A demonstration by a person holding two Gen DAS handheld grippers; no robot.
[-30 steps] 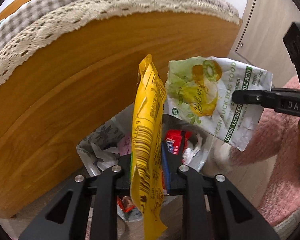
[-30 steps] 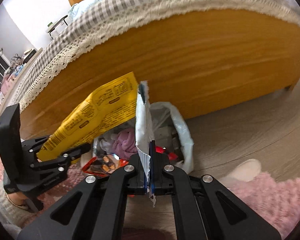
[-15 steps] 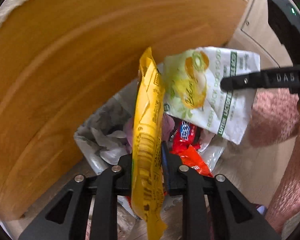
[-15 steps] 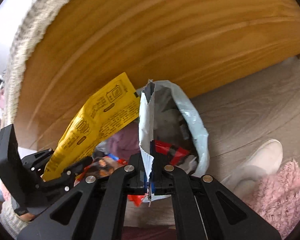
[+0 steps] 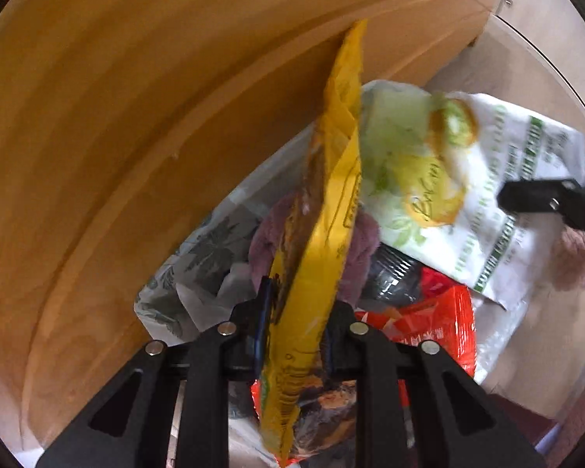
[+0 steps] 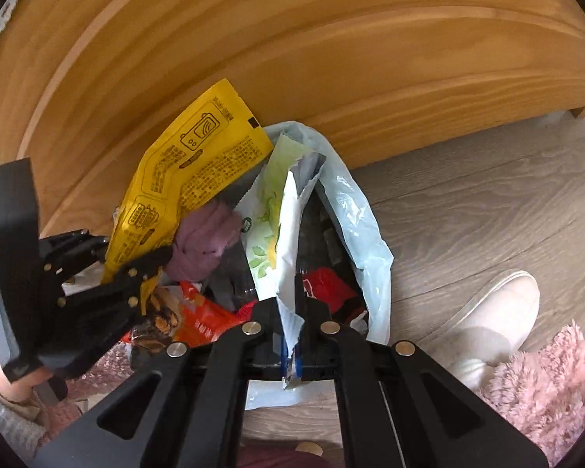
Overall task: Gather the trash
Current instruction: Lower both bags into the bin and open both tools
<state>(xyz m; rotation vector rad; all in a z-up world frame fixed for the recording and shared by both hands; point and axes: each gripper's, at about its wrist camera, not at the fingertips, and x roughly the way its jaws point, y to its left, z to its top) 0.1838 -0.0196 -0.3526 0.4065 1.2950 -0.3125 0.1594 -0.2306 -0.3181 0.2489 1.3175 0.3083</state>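
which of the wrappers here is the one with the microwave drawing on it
The yellow wrapper, clamped in the left gripper over the trash bag. The white-and-green pouch in the right gripper shows fruit, and the red wrapper lies in the bag.

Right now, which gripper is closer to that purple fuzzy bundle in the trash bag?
Left. The left gripper, shut on the yellow wrapper, sits right beside the purple bundle; the right gripper holds the white-green pouch on the bundle's far side.
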